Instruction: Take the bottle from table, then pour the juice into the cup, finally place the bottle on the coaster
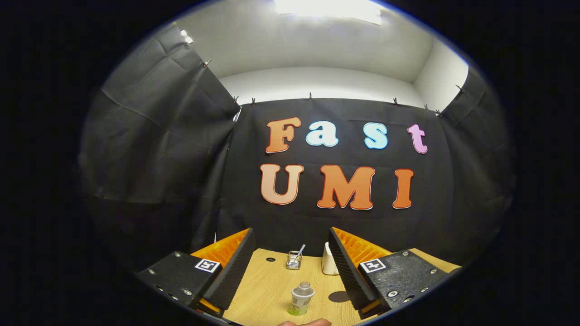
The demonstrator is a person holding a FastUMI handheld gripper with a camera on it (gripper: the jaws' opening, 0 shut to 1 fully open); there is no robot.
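The bottle (301,298) stands upright on the wooden table (267,290), a small pale container with a green band near its base and a narrow clear neck and cap on top. It sits between the two fingers of the gripper (290,267), a little nearer to the camera than their tips and touching neither one. The fingers are spread wide apart with open table between them, and nothing is pinched. Taking the bottle as the landmark: straight beyond it, near the far edge of the table, stands a small clear glass (294,260) with a thin stick or straw leaning out of it toward the right. Beyond the bottle and to its right is the white cup (329,261), upright and close against the inner face of the right finger, which hides part of its right side. Just to the right of the bottle, lying flat on the wood, is the dark round coaster (339,296), apart from the bottle and partly covered by the right finger. Beyond the bottle and to its left, a small dark round hole (270,260) shows in the tabletop. Nearer to the camera than the bottle, at the closest edge of the table, a sliver of a person's hand (304,322) is visible. Behind the table hangs the black cloth (344,226) of the booth wall, with white wall and a bright ceiling light (328,8) above it.
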